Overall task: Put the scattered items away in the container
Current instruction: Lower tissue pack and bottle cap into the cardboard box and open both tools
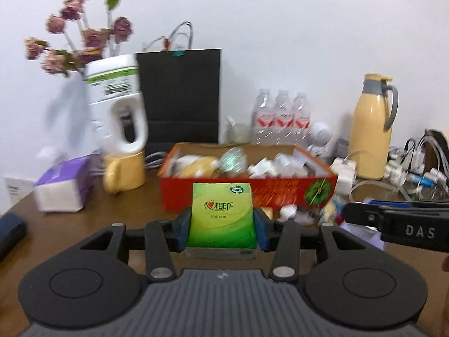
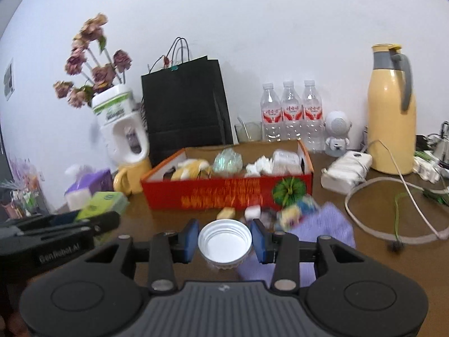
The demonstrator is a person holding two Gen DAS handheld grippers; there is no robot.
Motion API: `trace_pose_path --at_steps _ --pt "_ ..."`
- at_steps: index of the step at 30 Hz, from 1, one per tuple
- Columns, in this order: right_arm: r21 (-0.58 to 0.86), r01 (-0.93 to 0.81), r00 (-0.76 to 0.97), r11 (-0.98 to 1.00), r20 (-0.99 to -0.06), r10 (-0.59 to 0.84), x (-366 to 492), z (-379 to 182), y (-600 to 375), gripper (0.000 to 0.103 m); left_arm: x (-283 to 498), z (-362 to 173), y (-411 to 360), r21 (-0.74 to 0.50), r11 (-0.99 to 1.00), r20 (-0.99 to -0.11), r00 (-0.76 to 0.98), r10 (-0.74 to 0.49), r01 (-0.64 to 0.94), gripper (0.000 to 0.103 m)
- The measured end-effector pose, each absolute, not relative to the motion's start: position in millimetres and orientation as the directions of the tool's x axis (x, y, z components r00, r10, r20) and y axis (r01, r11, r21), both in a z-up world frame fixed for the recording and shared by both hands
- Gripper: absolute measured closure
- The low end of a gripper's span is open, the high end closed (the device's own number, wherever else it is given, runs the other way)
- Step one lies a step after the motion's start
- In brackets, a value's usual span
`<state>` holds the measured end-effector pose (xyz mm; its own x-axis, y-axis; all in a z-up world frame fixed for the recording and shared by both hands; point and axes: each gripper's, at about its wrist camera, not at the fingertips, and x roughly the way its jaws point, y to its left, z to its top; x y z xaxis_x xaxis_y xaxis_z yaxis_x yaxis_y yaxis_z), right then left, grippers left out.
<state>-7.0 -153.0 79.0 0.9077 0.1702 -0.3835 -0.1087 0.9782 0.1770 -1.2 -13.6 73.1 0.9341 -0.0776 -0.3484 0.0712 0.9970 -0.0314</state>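
Above the desk [image 2: 146,210], the left tongs [image 1: 223,226] clamp a green tissue pack [image 1: 222,219] and the right tongs [image 2: 225,241] clamp a white bottle cap [image 2: 225,243], both just before the red cardboard box [image 2: 224,193].

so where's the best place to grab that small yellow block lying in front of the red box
Take the small yellow block across its two short sides, coming down from above. It lies flat and low on the table, just clear of the red box, so its front and back offer little room, while its top is open.

Even bright light, motion blur, fisheye bending
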Motion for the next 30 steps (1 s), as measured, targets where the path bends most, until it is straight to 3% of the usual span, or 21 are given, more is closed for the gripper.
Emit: trace_pose_path --at_steps 6,15,21,26,30 --pt "0.146 -0.107 0.911 0.984 -0.382 0.156 82.0 108.9 -176.7 0.064 101.3 91.9 -37.5 -0.050 0.992 -0.410 0.904 -0.123 0.112 0.057" --pt "0.148 -0.032 0.778 0.989 -0.617 0.117 236.0 107.7 -214.1 0.064 254.8 76.8 -72.9 -0.169 0.981 -0.659 0.729 -0.185 0.095 0.057" --pt "0.013 -0.046 0.690 0.999 -0.723 0.042 274.5 82.9 -216.5 0.064 306.1 40.5 -80.4 -0.235 0.970 -0.791 0.568 -0.228 0.062 0.057" --pt "-0.031 -0.083 0.683 0.996 -0.730 0.034 277.1 68.5 -212.8 0.063 310.8 26.9 -70.4 -0.281 0.959 -0.801 0.539 -0.258 0.042 0.048" --pt "0.034 -0.094 0.658 0.995 -0.748 0.088 284.1 67.2 -214.3 0.063 310.7 38.6 -49.8 -0.346 0.937 -0.781 0.539 -0.316 0.049 0.043"
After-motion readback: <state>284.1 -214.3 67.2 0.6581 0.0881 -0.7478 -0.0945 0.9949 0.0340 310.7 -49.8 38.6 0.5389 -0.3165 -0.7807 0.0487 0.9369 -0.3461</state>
